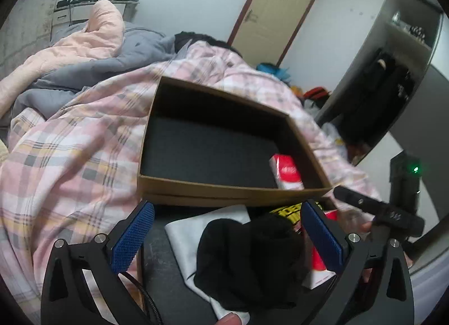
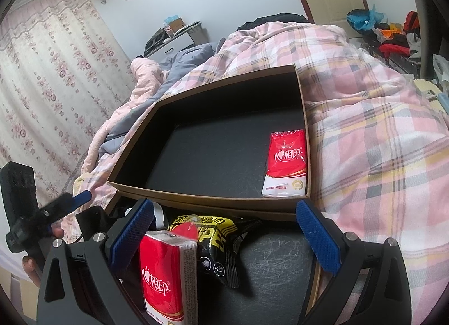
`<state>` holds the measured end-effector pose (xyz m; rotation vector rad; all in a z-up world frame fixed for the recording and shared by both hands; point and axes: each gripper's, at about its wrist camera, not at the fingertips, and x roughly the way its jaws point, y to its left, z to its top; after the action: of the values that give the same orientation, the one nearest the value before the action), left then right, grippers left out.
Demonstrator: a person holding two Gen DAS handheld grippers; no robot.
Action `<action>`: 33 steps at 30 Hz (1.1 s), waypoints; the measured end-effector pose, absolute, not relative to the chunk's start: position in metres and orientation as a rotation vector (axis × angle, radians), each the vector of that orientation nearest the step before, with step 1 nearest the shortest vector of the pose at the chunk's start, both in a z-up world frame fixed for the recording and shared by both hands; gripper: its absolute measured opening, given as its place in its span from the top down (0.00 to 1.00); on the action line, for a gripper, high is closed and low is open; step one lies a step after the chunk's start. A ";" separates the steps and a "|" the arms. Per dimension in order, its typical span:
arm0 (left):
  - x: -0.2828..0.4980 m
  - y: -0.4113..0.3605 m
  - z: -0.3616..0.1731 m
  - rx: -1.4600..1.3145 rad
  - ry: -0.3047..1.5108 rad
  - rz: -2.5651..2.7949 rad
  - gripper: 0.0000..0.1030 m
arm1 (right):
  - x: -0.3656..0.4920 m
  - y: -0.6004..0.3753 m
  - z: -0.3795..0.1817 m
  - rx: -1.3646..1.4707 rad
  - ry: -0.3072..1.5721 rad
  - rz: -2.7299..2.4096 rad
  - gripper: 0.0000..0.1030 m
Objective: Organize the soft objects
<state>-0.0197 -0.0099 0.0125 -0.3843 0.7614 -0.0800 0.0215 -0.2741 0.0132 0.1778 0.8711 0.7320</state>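
So the brown cardboard box [image 2: 301, 117] with the black lining was sitting on the pink plaid quilt [image 2: 378, 134], and it was mostly bare inside. The only thing in it was one red tissue pack [image 2: 286, 163], lying flat in the near right corner, right up against the right wall.

Just in front of the box there was a second dark tray or lid [image 2: 275, 263], and that's where the rest of the soft stuff was. From the right wrist view a second red tissue pack [image 2: 165, 274] stood on edge there, touching the left blue pad of the right gripper [image 2: 227, 238]. A black and yellow wipes packet [image 2: 216, 243] lay just behind it. The right gripper's fingers were spread wide, nothing clamped between them.

From the left wrist view the left gripper [image 1: 228, 238] was spread wide too, hanging over a bundle of black cloth [image 1: 249, 263] that sat on a folded grey-white cloth [image 1: 190, 238]. The black bundle was between the pads but they weren't pressing on it as far as I could tell. A fingertip [image 1: 230, 319] showed at the bottom edge
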 end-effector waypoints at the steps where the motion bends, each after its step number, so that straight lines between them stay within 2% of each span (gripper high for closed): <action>1: -0.020 -0.010 0.012 -0.385 0.767 -0.082 0.00 | 0.022 -0.274 0.013 0.177 0.871 0.731 0.02; 13: -0.022 0.009 0.007 -0.504 0.769 -0.098 0.00 | 0.022 -0.272 0.011 0.170 0.875 0.729 0.02; 33: -0.021 0.010 0.006 -0.513 0.785 -0.079 0.00 | 0.021 -0.272 0.011 0.170 0.877 0.728 0.02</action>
<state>-0.0210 0.0096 0.0056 -0.5131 0.7846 -0.0793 0.0215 -0.2716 0.0112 0.1696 0.8766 0.7284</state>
